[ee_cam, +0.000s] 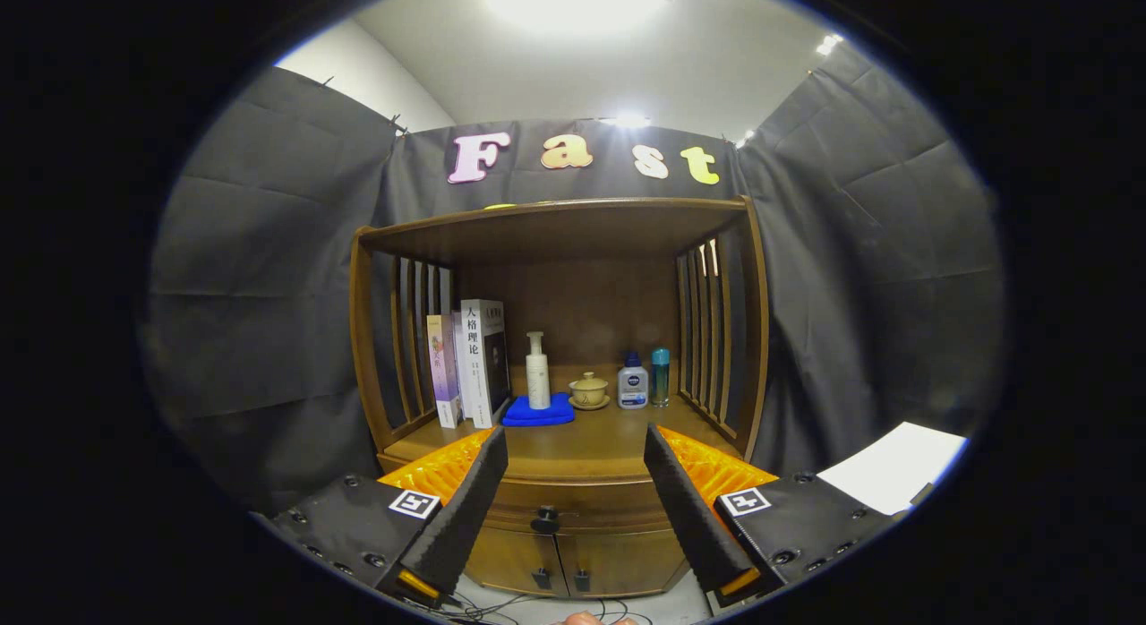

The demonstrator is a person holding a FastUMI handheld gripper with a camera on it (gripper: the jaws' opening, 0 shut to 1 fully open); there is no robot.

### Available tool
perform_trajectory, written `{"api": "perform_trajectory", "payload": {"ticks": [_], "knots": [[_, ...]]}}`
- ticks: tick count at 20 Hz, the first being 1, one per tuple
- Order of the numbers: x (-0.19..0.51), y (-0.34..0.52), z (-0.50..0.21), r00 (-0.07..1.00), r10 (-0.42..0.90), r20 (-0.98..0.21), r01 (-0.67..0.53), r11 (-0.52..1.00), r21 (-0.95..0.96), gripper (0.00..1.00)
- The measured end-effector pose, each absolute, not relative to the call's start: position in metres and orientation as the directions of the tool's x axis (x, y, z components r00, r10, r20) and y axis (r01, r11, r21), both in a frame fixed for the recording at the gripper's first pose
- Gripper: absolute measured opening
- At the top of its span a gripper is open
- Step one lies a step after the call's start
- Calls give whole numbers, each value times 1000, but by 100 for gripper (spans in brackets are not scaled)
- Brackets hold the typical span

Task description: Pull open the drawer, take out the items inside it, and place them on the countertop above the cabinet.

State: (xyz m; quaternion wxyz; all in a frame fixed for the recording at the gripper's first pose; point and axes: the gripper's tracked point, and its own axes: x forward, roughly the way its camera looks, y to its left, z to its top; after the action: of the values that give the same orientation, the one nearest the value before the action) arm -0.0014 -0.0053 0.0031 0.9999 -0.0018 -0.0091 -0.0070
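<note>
Wooden cabinet (560, 401) straight ahead against the booth wall. Countertop (582, 446) crowded with books (470, 361), pump bottle (537, 372), blue cloth (538, 413), teacup (589, 389), two small bottles (645, 380). Drawer (560, 509) below, closed, knob (544, 520) between the fingers. Gripper (577, 504) spread wide, holding nothing.

Bright ceiling glare, sharp, edges fisheye-bent

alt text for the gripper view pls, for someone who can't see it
The gripper hangs open before a wooden cabinet, its fingers framing the shut drawer's knob. On the countertop stand books, a pump bottle on a blue cloth, a teacup and two bottles.
</note>
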Motion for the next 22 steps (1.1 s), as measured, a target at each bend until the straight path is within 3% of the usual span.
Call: {"api": "perform_trajectory", "payload": {"ticks": [22], "knots": [[78,13,-84,996,-14,-86,12,1000,-25,98]]}}
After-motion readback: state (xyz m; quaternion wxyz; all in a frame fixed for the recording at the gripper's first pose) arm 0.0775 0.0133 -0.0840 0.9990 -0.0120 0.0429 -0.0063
